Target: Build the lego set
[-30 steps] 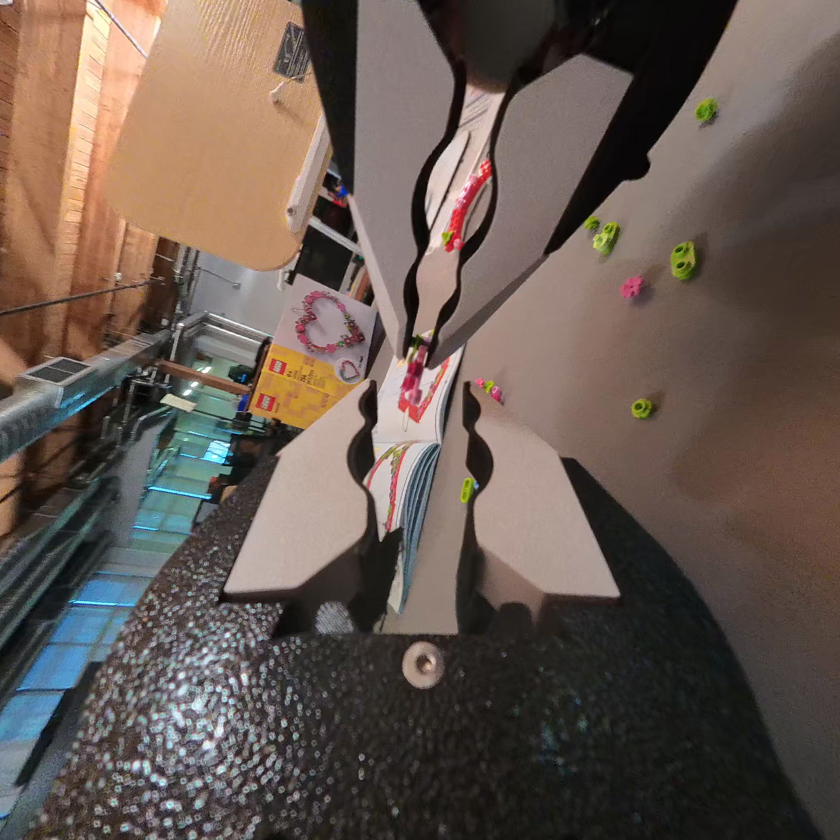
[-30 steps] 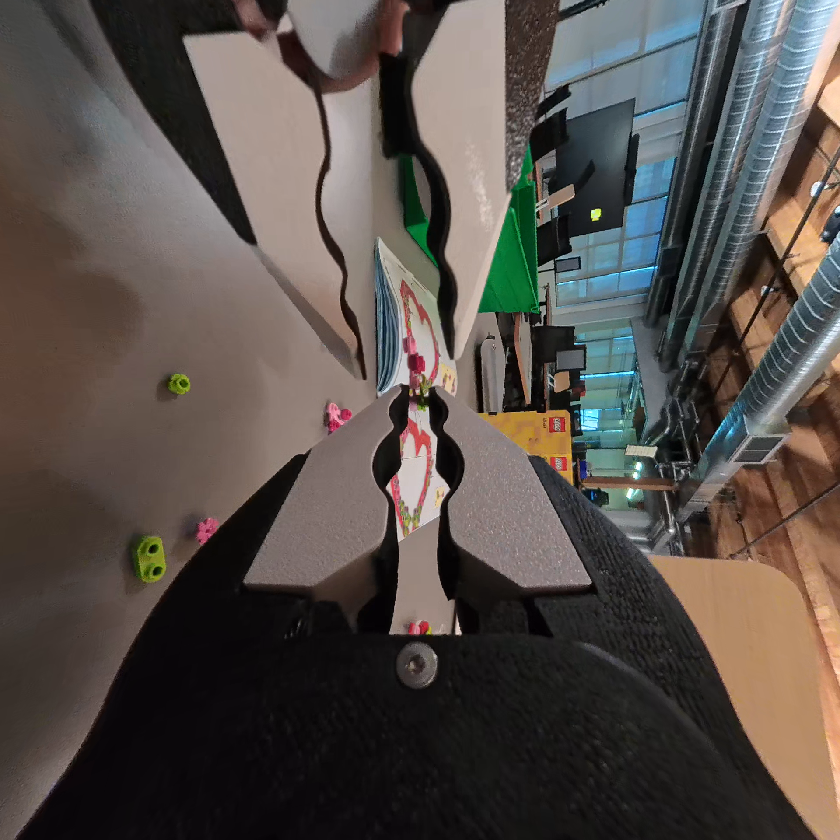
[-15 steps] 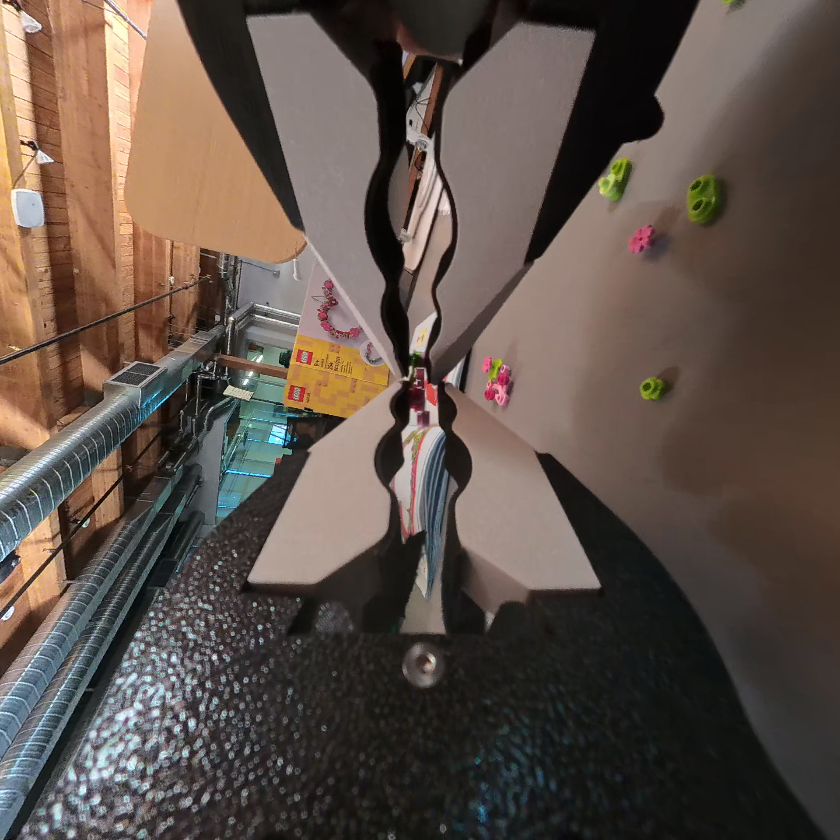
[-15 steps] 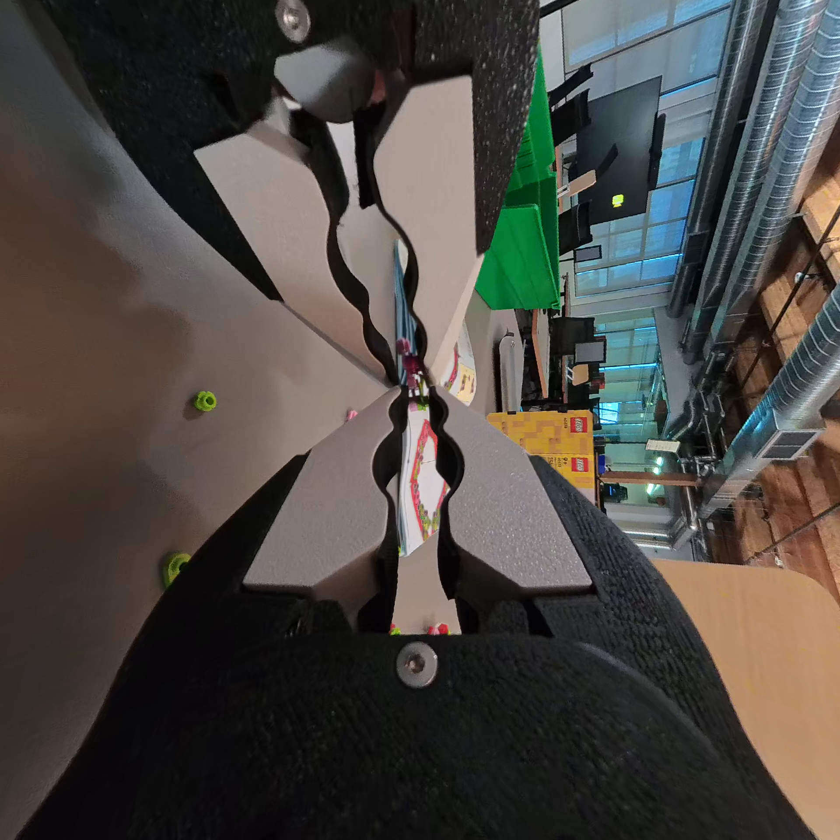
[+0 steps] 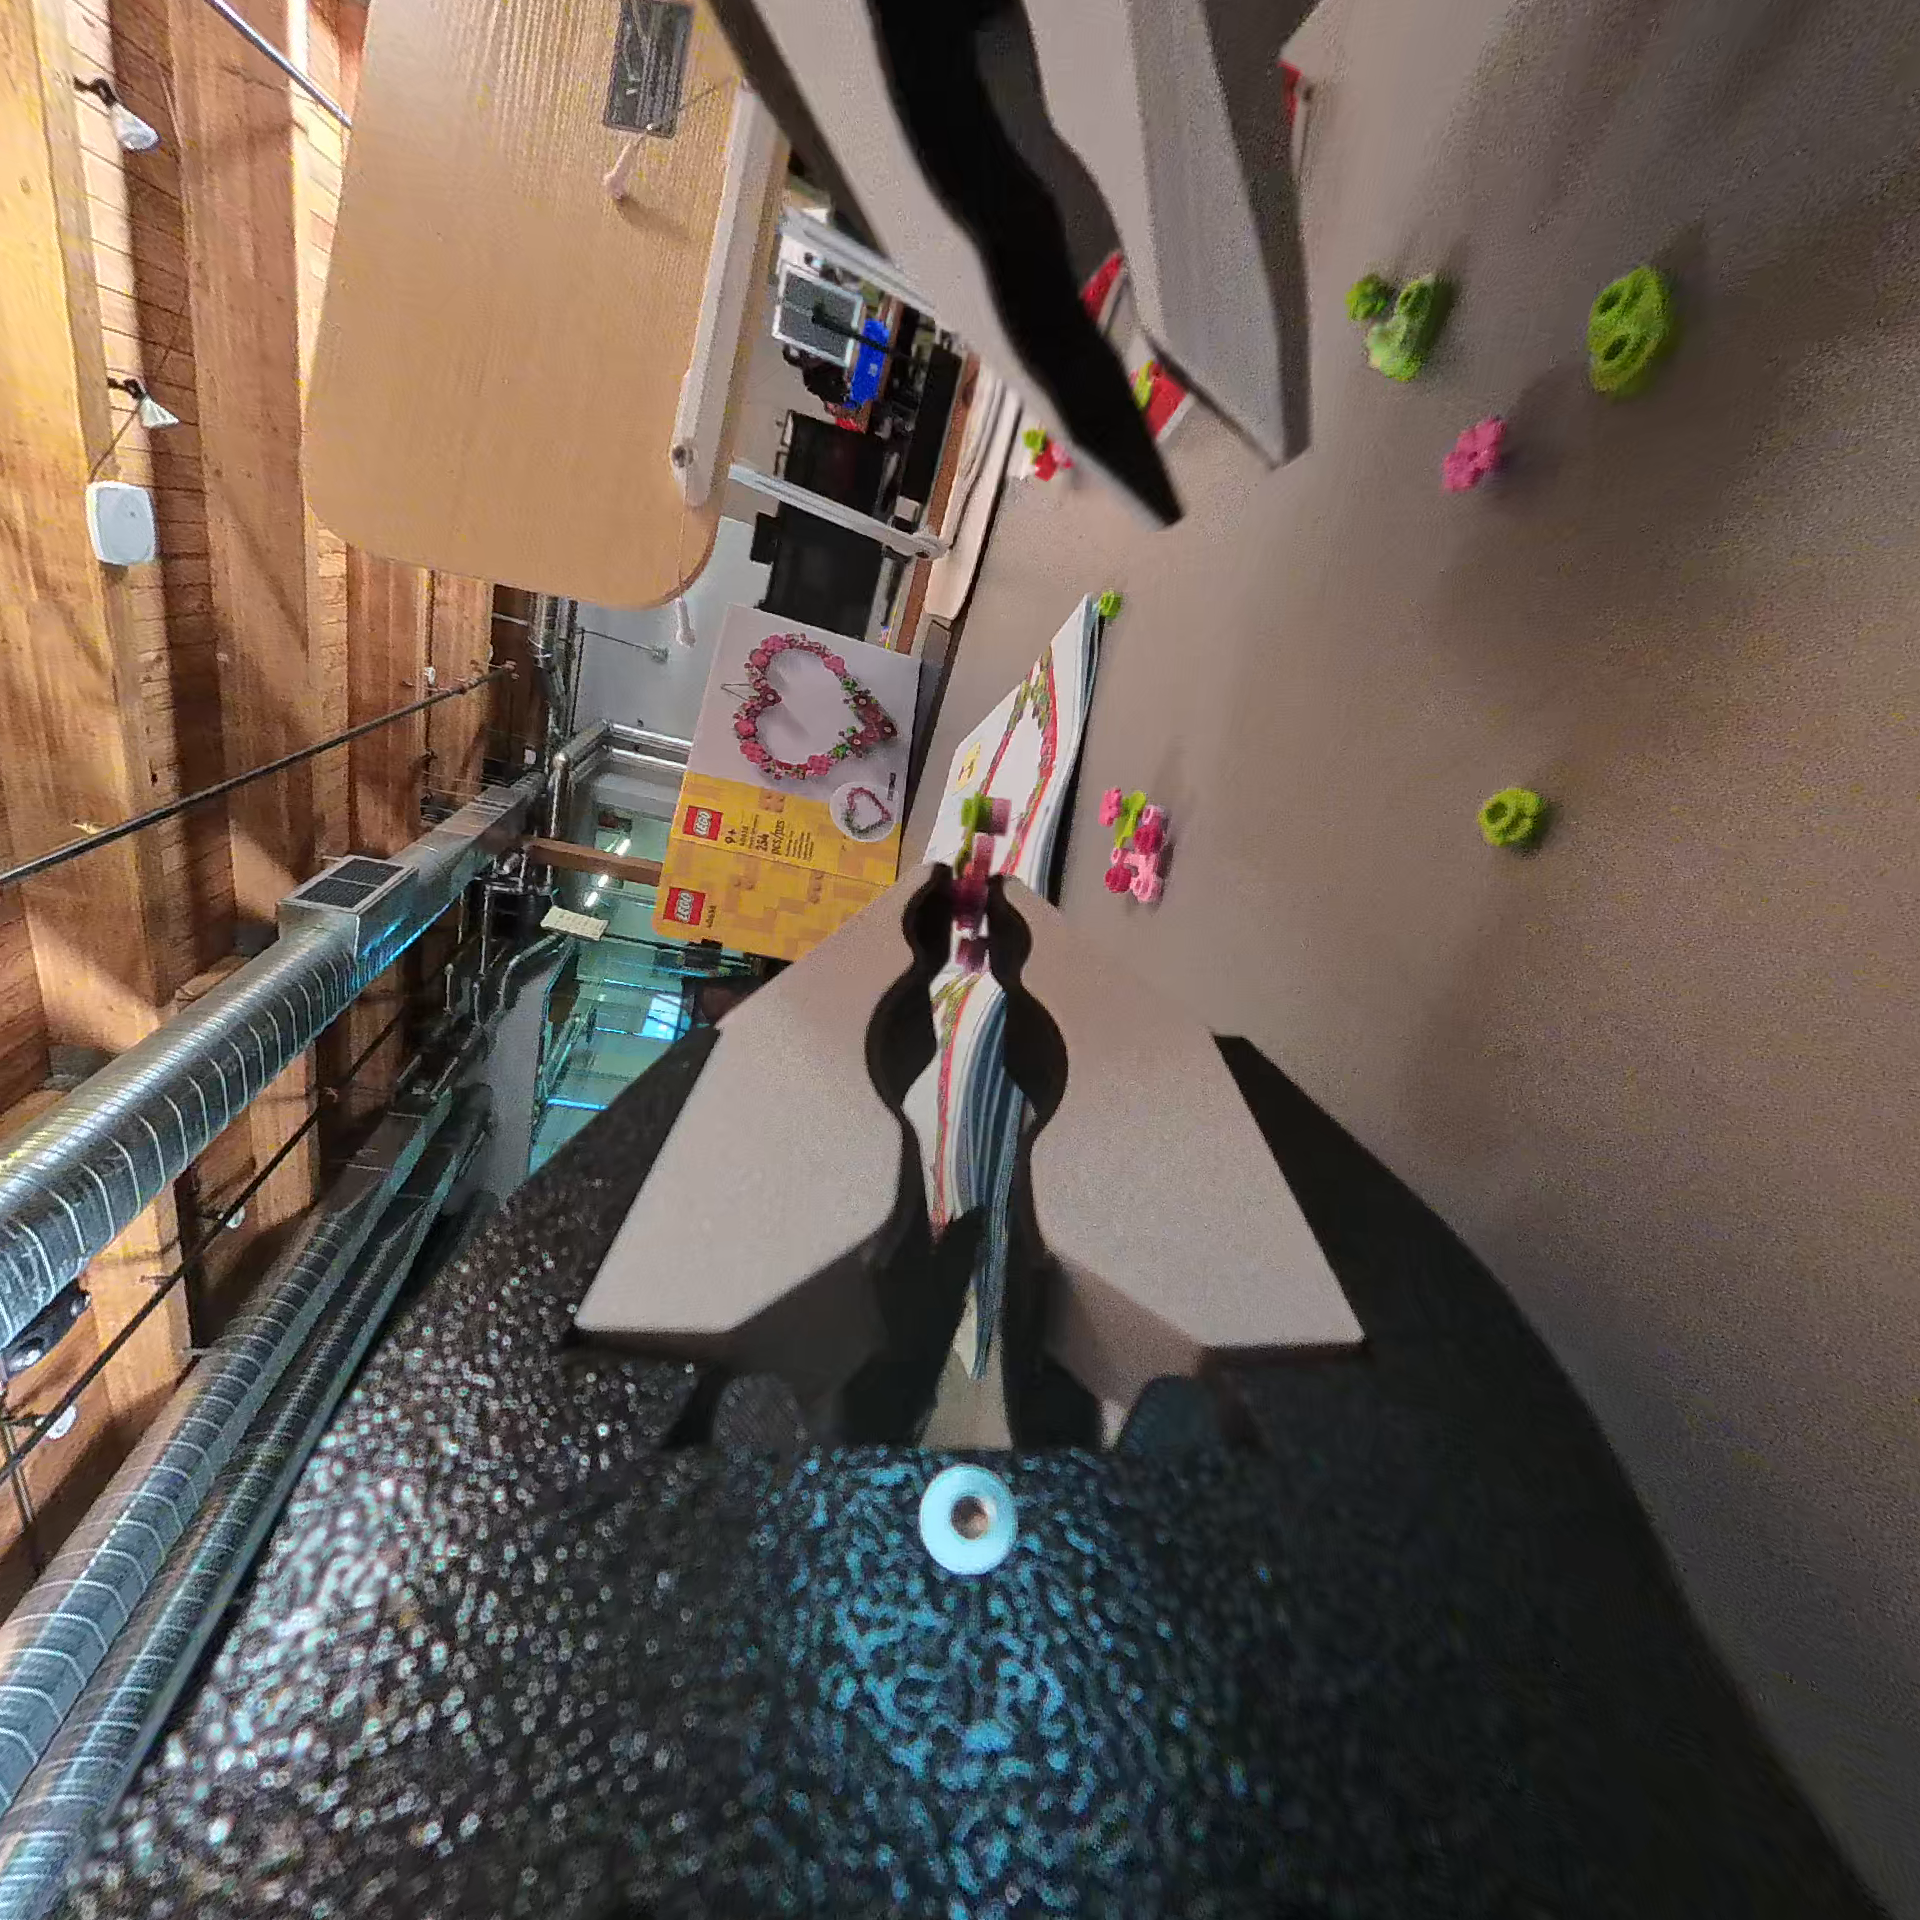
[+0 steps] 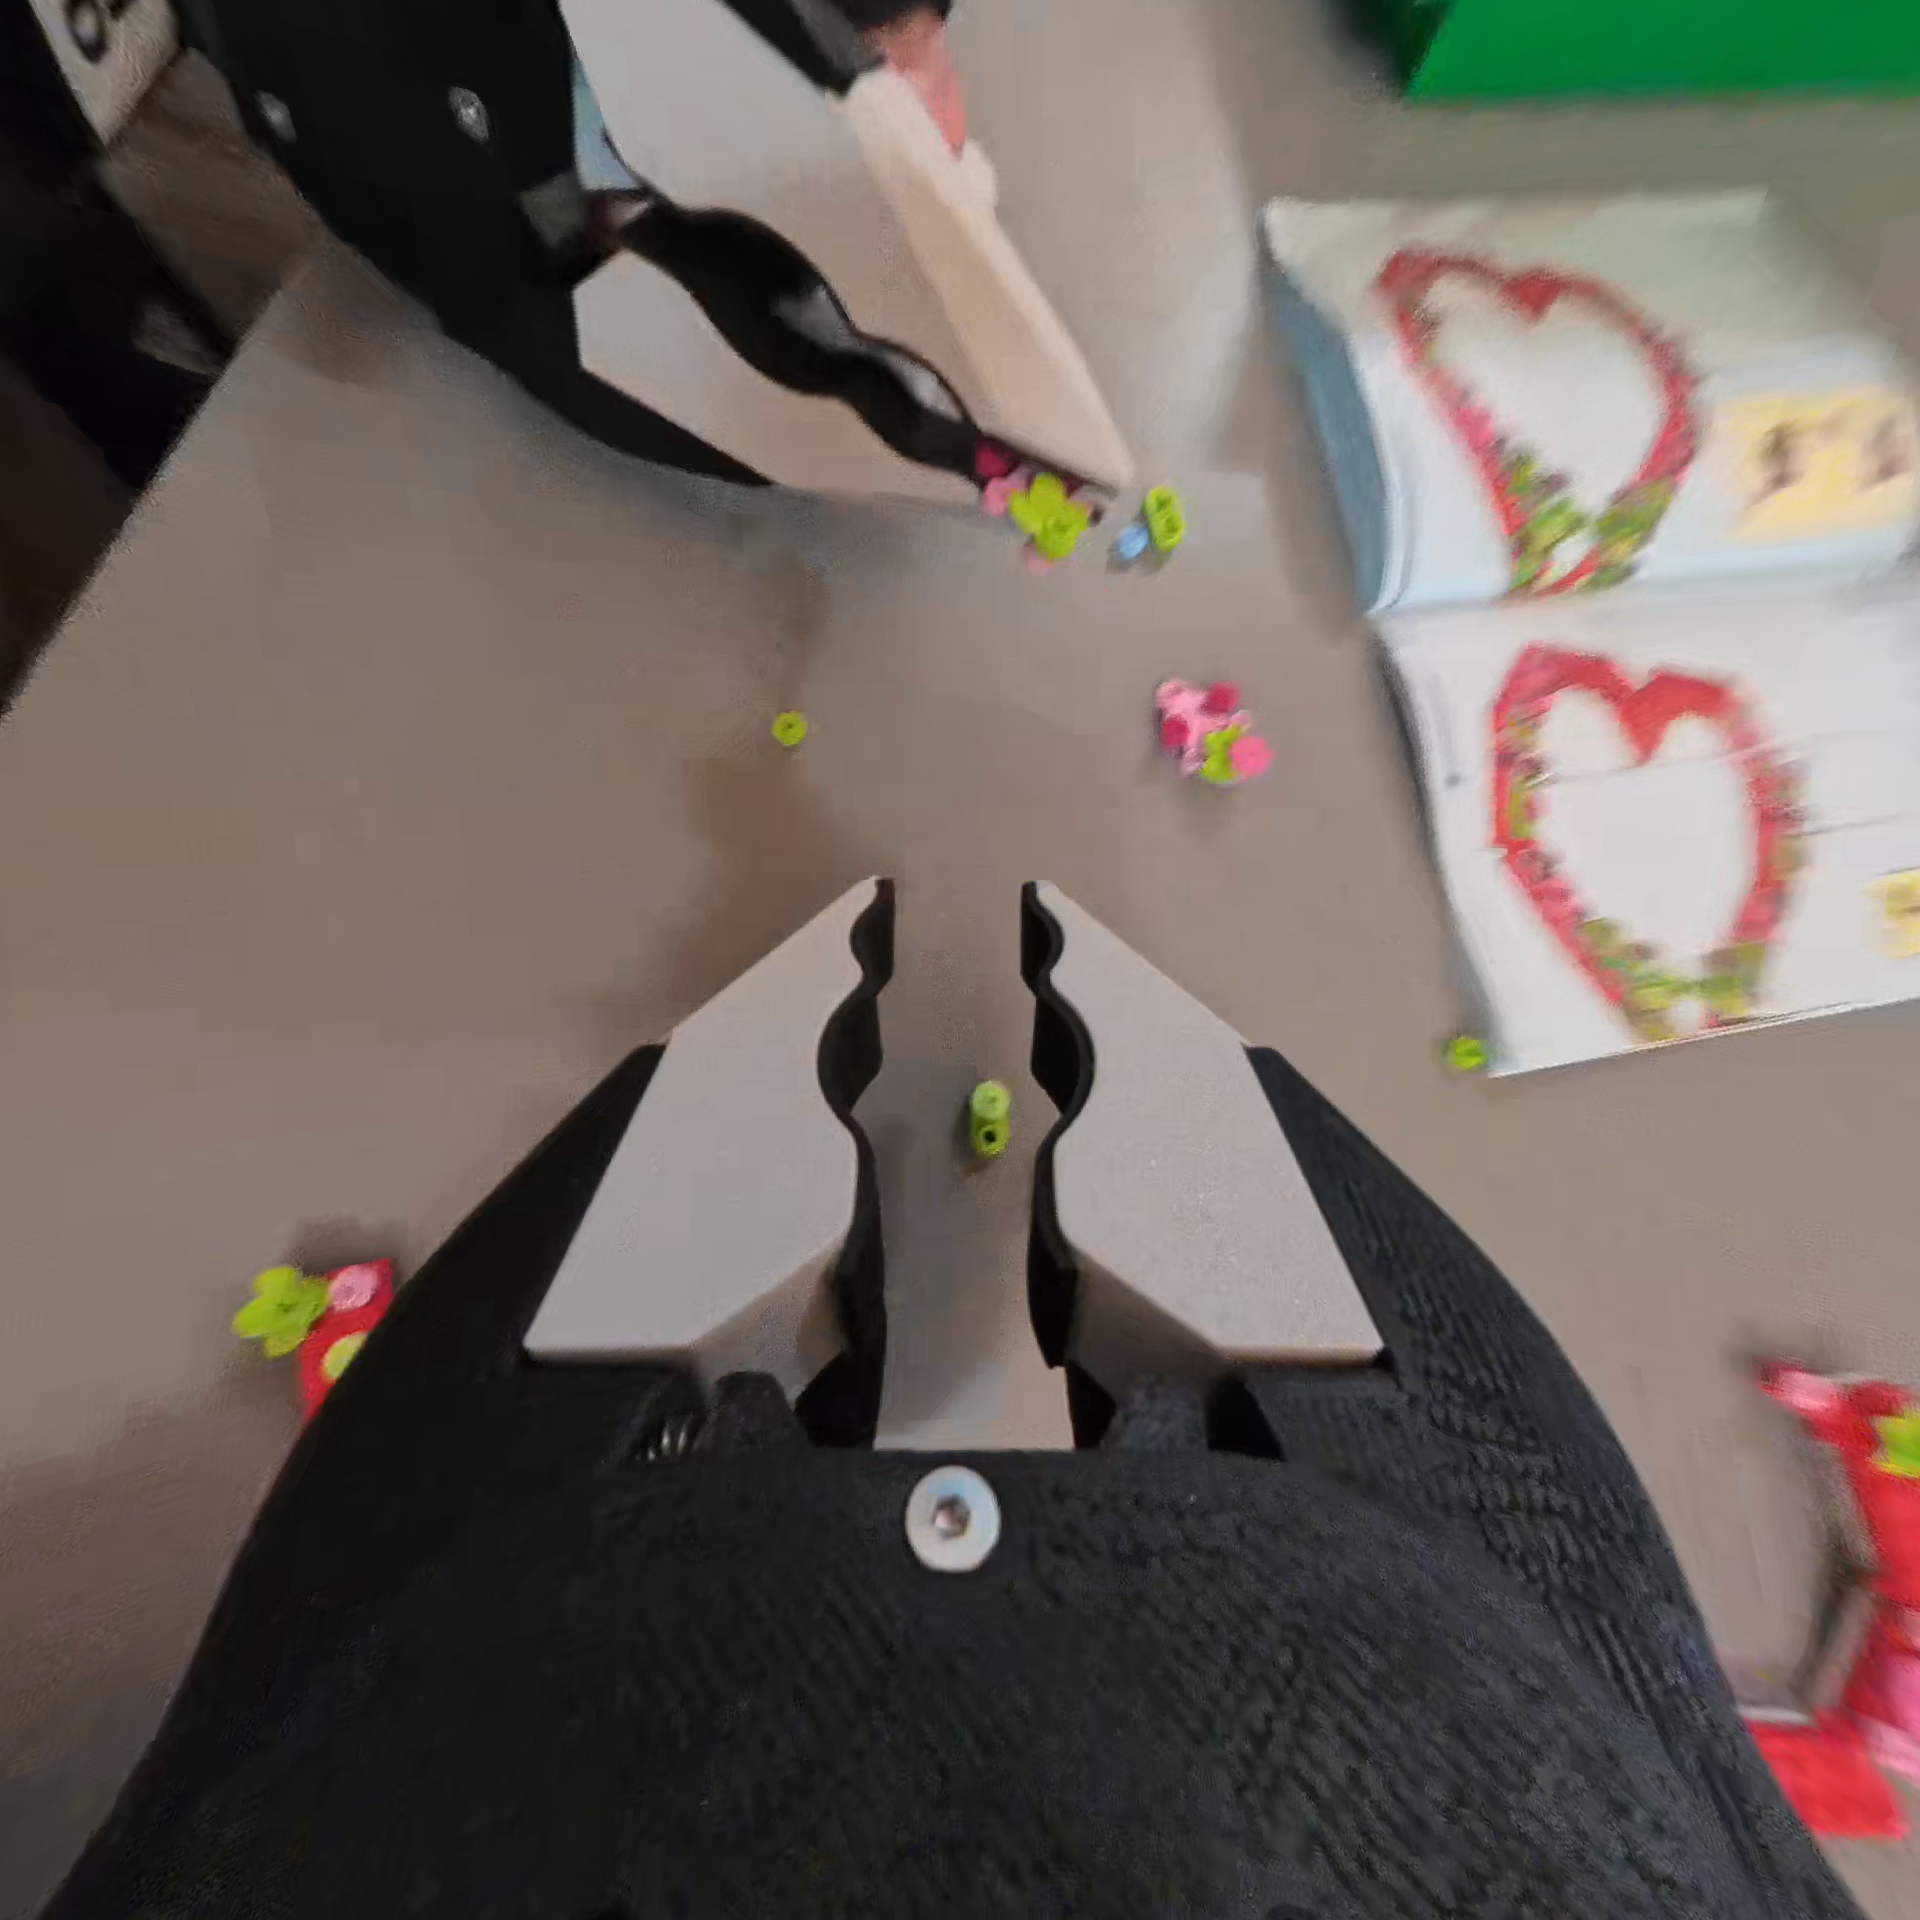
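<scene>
My left gripper (image 5: 966,883) is shut on a small pink and green flower assembly (image 5: 975,862), held above the grey table (image 5: 1558,1143). In the right wrist view the left gripper (image 6: 1029,478) shows at the top with the assembly (image 6: 1039,509) at its tips. My right gripper (image 6: 956,904) is open and empty, pointing down at the table. A lime green piece (image 6: 987,1117) lies on the table between its fingers. In the left wrist view the right gripper (image 5: 1224,483) shows at the top, apart from the left one.
An open instruction booklet (image 6: 1610,623) lies at the right, with a pink flower cluster (image 6: 1210,732) beside it. Loose green pieces (image 6: 790,727) are scattered around. Red assemblies lie at the left (image 6: 332,1320) and right (image 6: 1860,1558). The set's box (image 5: 790,800) stands behind. About 8 centimeters separates my left fingertips from my right.
My right gripper has let go of the assembly, opened, pulled back from the left gripper and turned down toward the table. The left gripper still holds the assembly.
</scene>
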Tool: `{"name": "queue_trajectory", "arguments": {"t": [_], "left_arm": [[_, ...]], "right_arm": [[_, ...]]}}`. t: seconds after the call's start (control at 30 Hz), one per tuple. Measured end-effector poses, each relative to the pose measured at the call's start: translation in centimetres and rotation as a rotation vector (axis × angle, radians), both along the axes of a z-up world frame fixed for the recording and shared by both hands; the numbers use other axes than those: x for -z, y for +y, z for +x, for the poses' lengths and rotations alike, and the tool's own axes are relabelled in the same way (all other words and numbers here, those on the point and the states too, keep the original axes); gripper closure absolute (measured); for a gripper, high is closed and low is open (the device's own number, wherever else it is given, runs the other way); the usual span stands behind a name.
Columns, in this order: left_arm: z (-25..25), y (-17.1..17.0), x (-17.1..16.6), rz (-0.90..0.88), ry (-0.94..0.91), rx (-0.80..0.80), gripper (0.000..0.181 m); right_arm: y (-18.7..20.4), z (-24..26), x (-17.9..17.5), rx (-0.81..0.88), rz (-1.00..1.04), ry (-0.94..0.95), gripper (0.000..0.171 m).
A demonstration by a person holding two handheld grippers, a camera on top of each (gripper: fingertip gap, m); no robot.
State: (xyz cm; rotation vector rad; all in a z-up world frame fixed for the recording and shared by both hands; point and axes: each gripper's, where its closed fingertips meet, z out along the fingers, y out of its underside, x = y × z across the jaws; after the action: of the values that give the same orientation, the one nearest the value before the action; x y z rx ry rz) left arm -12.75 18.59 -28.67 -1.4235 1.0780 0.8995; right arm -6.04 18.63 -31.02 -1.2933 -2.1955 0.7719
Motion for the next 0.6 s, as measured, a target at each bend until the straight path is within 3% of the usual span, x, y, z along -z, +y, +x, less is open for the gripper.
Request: {"name": "queue_trajectory", "arguments": {"t": [0.03, 0.6], "left_arm": [[0.0, 0.0, 0.1, 0.001, 0.006, 0.004, 0.177], [0.4, 0.0, 1.2, -0.041, 0.023, 0.026, 0.177]], "right_arm": [[-0.1, 0.5, 0.5, -0.010, -0.037, -0.031, 0.151], [-0.9, 1.3, 3.4, -0.094, -0.017, -0.134, 0.162]]}}
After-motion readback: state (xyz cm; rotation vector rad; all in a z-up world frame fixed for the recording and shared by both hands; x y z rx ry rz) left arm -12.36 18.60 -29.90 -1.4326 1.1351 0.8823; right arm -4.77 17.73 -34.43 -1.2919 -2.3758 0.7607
